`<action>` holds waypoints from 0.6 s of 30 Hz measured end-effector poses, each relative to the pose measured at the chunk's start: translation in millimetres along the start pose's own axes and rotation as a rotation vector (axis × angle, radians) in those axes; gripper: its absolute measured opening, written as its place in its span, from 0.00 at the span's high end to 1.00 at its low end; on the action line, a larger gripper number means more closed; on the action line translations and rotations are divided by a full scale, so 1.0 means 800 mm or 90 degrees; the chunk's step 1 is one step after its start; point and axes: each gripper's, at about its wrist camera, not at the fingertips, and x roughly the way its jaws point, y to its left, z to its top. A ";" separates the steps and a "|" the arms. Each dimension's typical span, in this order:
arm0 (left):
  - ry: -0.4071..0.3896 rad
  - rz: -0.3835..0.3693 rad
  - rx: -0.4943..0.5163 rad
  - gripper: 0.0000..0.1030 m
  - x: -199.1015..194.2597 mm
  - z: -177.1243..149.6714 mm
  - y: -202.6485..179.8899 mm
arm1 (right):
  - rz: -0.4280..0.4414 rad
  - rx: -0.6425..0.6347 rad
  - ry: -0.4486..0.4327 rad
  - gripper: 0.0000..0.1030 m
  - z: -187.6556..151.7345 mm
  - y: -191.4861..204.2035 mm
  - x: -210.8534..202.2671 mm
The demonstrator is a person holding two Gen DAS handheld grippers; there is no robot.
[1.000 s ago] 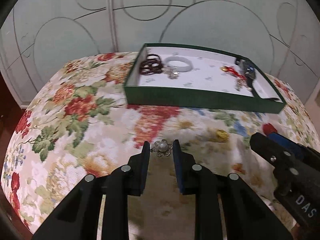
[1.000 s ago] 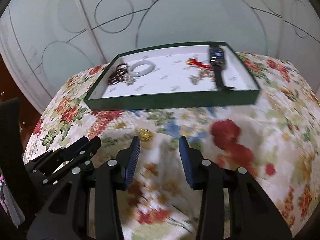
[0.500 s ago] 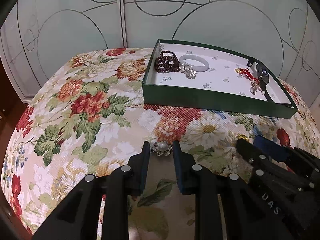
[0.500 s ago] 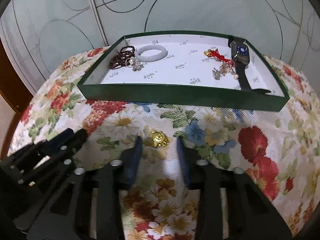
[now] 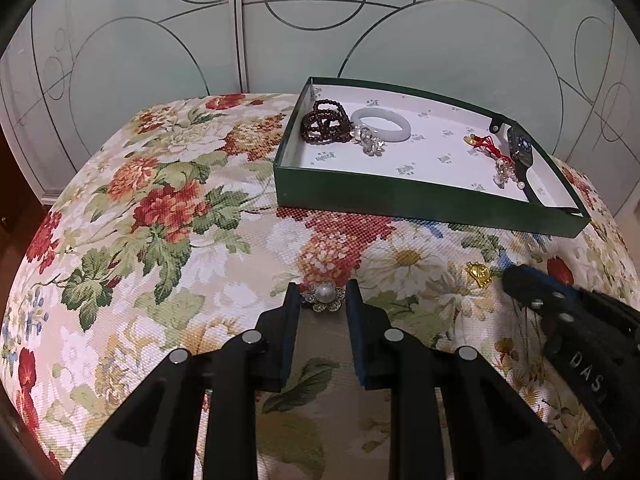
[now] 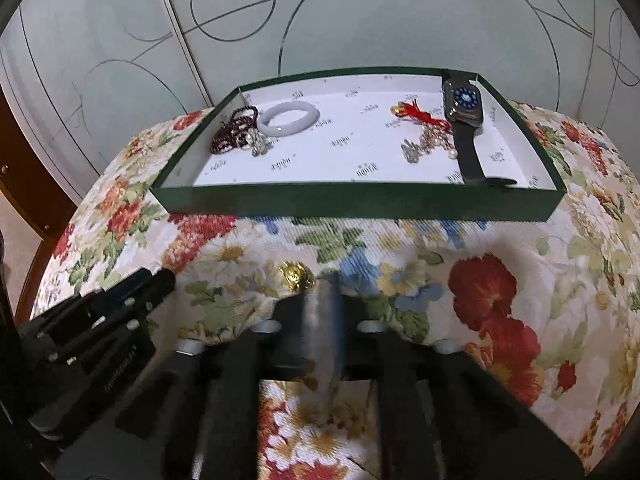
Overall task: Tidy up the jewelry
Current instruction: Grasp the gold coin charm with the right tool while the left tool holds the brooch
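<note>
A pearl flower brooch (image 5: 323, 297) lies on the floral cloth between the fingertips of my left gripper (image 5: 323, 300); the jaws stand open on either side of it. A small gold charm (image 6: 297, 276) lies on the cloth just left of my right gripper (image 6: 325, 280), whose jaws look closed together and motion-blurred; the charm is outside them. It also shows in the left wrist view (image 5: 479, 273). A green tray (image 6: 360, 200) stands behind, holding a dark bead bracelet (image 6: 234, 128), a white bangle (image 6: 287, 118), a red-corded charm (image 6: 416, 113), a crystal piece (image 6: 424, 143) and a smartwatch (image 6: 464, 104).
The round table carries a floral cloth (image 5: 168, 208) and drops off at its edges. Pale green panels with circle lines (image 5: 280, 32) stand close behind the tray. The right gripper's body (image 5: 568, 320) lies at the left wrist view's right side.
My right gripper's jaws have closed together beside the gold charm. My left gripper stays around the pearl brooch, and the tray sits farther right in its view.
</note>
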 end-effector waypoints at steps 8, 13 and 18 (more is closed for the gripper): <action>-0.002 -0.002 0.002 0.77 -0.001 0.002 0.000 | -0.013 -0.038 0.012 0.70 0.006 0.012 0.019; -0.001 -0.001 0.000 0.77 0.000 0.003 0.000 | -0.033 -0.063 0.002 0.90 0.002 0.013 0.019; 0.000 -0.003 0.002 0.77 0.000 0.003 -0.001 | -0.025 -0.046 0.003 1.00 0.001 0.004 0.018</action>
